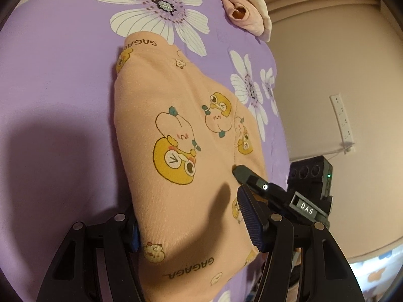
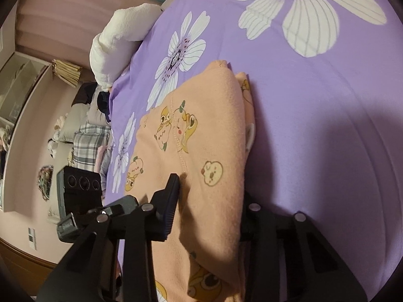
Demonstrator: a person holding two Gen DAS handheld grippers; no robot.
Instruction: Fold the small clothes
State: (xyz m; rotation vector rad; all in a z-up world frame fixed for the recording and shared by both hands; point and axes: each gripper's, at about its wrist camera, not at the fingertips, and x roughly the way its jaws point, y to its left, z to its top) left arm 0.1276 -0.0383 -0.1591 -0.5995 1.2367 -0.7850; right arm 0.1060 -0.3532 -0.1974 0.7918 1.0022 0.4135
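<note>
Peach folded garment [image 1: 181,151] on purple sheet [image 1: 63,88]; left gripper [image 1: 194,229] and right gripper [image 2: 209,216] both straddle it wide, grip probably loose.

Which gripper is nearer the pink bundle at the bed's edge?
Cannot tell. The pink bundle shows only in the left view. Left gripper and right gripper both straddle the peach garment.

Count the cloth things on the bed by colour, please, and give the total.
Peach garment with cartoon print: 1
Pink item at the bed's far edge: 1
White fluffy item at the bed's edge: 1
Total: 3
</note>
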